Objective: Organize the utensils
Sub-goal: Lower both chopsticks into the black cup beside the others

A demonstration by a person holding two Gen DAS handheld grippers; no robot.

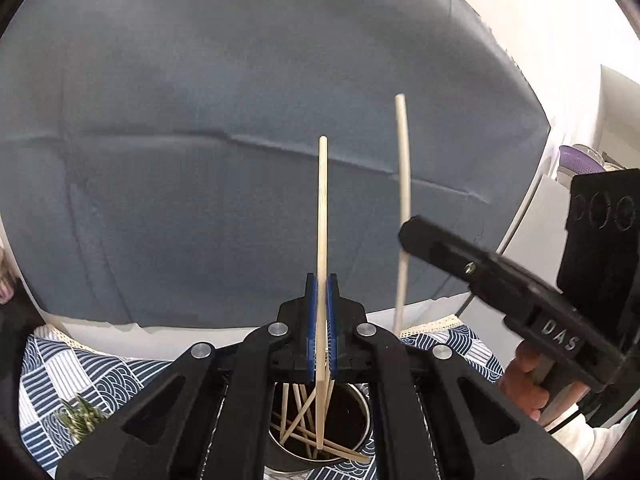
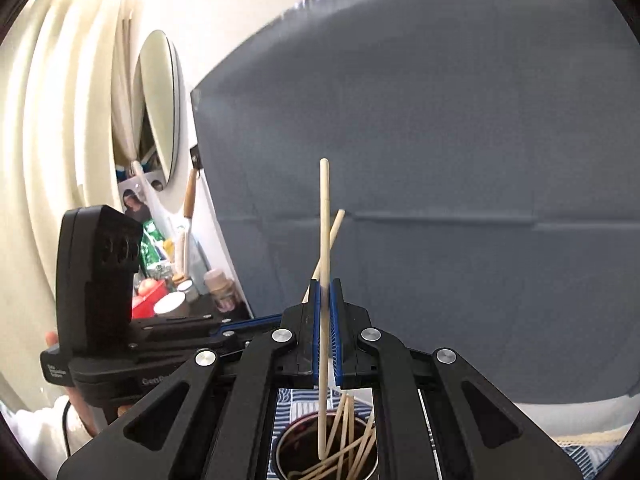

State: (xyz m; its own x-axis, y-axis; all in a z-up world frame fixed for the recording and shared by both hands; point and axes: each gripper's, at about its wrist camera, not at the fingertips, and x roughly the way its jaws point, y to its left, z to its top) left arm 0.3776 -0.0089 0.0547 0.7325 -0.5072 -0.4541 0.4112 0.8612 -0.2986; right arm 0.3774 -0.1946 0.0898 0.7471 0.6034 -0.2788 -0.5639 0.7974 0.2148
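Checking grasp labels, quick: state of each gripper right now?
Left gripper: shut on a chopstick, lower end over the cup.
Right gripper: shut on another chopstick, tip in the same cup.

Black linkage tool (image 1: 322, 320), blue pads, silver rivets, white sleeve (image 1: 592, 444) (cuff only)

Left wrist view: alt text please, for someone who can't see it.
The left gripper, jaws shut on an upright wooden chopstick, holds its lower tip in a metal cup of chopsticks. At right, the right gripper holds a second chopstick upright.
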